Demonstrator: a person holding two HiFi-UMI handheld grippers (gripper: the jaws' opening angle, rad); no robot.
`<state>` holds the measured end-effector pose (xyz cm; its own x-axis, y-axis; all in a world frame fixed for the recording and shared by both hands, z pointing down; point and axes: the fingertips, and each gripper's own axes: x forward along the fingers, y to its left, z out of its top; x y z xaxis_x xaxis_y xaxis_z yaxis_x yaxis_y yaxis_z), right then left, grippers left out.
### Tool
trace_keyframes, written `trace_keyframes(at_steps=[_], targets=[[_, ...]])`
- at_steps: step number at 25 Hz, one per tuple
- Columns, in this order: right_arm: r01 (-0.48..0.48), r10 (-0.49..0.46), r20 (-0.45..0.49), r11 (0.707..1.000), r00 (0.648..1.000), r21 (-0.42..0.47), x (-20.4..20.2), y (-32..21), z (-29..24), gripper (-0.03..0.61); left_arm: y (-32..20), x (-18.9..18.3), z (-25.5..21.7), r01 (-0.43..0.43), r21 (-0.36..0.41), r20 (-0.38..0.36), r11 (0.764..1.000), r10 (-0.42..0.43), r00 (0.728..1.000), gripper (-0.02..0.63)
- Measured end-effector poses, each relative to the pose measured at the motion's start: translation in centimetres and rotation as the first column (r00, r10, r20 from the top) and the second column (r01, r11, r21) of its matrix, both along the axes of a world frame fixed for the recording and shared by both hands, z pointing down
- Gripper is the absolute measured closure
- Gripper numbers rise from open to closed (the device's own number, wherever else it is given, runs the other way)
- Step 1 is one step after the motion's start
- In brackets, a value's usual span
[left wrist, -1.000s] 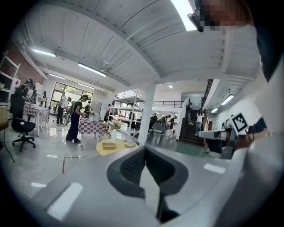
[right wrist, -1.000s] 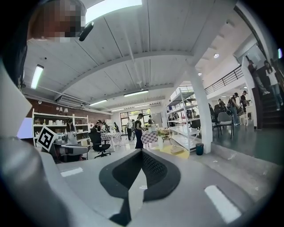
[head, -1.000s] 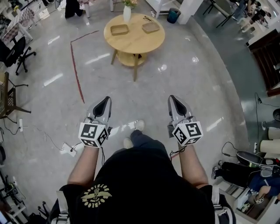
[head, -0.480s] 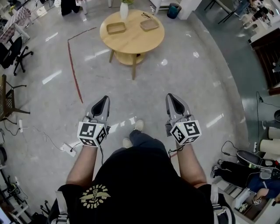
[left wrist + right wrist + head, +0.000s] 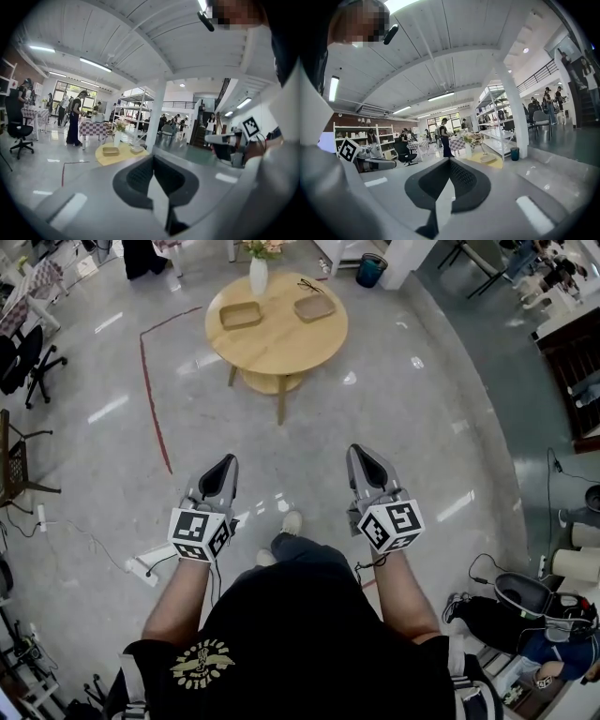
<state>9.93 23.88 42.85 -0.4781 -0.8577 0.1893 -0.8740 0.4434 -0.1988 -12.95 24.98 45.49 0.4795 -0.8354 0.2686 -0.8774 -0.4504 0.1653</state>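
I hold both claws out in front of me at about waist height, level with each other, and each points toward the round wooden table, which stands well ahead of them on the glossy grey floor. My left gripper has its dark pads pressed together with nothing caught between them; its own view shows the two pads meeting at the tip. My right gripper is the same, pads closed on each other and empty. Neither claw touches anything, and both are well apart from the table.

On the table top two shallow wooden trays sit side by side on the far half: the left tray and the right tray. A white vase with flowers stands at the table's far edge, behind and between the trays. A small dark thing lies by the right tray on the table's far side; I cannot tell what it is.

To the left of the table a red line runs along the floor. Beyond the table, to its right, a teal bin stands beside a white pillar. Far to the table's left is a black office chair. On my side of the table, my shoe shows on the floor between the two claws
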Motion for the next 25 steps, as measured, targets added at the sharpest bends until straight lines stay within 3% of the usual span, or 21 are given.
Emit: trace_keyframes(at_steps=[16,25], targets=[[0.029,-0.030,0.012,0.999,0.999,0.025,5.3,-8.9,-0.5,0.577,-9.2,3.5,-1.6,0.070,0.044,0.011,0.997,-0.070,0.997,0.612],[0.062,-0.064,0.031,0.996,0.997,0.056,7.2,-10.7,-1.8,0.578,-11.0,4.7,-3.4,0.102,0.075,0.017,0.992,-0.104,0.994,0.612]])
